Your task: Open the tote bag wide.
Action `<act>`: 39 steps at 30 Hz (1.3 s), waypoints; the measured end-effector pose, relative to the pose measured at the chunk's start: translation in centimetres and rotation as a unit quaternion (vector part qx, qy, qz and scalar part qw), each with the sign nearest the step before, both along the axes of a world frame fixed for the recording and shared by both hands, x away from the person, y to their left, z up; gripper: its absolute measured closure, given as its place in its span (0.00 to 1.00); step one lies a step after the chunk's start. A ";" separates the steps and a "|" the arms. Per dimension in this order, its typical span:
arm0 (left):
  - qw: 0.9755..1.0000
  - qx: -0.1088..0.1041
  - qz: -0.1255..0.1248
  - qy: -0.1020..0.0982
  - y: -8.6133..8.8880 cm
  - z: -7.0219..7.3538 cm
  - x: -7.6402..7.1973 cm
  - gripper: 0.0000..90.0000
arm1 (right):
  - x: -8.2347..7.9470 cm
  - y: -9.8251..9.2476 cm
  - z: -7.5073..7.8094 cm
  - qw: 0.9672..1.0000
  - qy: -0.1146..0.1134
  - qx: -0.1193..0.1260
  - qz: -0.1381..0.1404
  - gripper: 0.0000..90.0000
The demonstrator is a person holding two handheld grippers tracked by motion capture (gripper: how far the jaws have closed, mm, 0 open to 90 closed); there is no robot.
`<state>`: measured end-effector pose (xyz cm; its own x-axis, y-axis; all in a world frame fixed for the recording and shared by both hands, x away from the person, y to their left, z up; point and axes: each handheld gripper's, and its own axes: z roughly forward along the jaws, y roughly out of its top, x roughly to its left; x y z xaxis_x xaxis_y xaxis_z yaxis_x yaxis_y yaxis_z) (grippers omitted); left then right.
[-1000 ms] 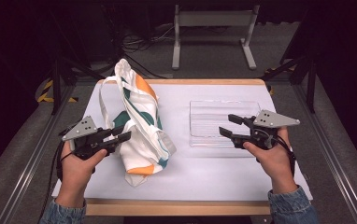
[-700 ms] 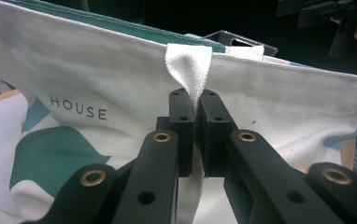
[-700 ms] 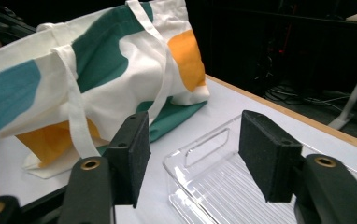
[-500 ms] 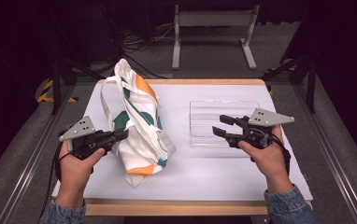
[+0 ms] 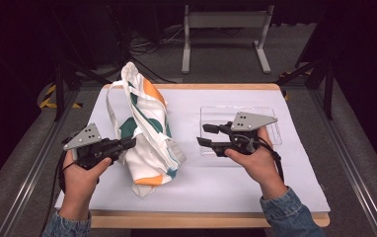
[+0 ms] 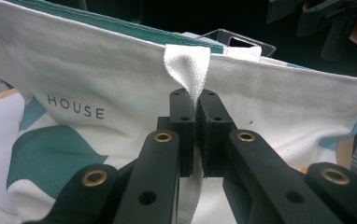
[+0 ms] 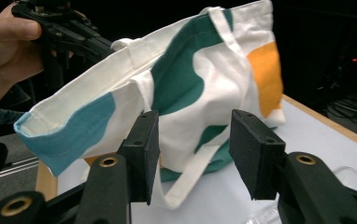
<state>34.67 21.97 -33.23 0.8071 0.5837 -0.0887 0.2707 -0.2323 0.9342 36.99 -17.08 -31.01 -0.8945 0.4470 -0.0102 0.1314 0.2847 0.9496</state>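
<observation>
Pinching the white fabric handle [image 6: 186, 65] of the white, teal and orange canvas tote bag [image 5: 144, 133] in the clenched left gripper [image 5: 127, 143]; approaching the bag's far rim with right gripper [image 5: 202, 135], jaws closing yet apart, nothing grasped; opening the bag still ahead.

The left hand-held gripper [image 5: 127, 143] sits level, jaws pinched shut. The right hand-held gripper [image 5: 205, 135] points leftward, its jaws apart and just closing, seemingly gripping nothing.
</observation>
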 end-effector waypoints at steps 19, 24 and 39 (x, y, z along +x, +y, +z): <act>1.000 -0.007 -0.004 0.006 0.0 -0.1 0.0 0.95 | 1.6 5.6 -2.8 0.997 0.042 -0.020 0.059 0.76; 1.000 -0.008 -0.005 0.004 0.0 -0.1 0.0 0.95 | 1.7 6.0 -3.0 0.997 0.040 -0.029 0.064 0.91; 0.999 -0.019 0.021 -0.020 1.2 0.7 -0.4 0.95 | 1.1 5.4 -1.3 0.998 0.011 -0.019 0.055 0.98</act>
<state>34.30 23.21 -32.49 0.7856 0.6137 -0.0793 0.2412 -0.1858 0.9525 38.07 -11.66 -32.32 -0.9382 0.3460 -0.0048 0.1187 0.3349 0.9347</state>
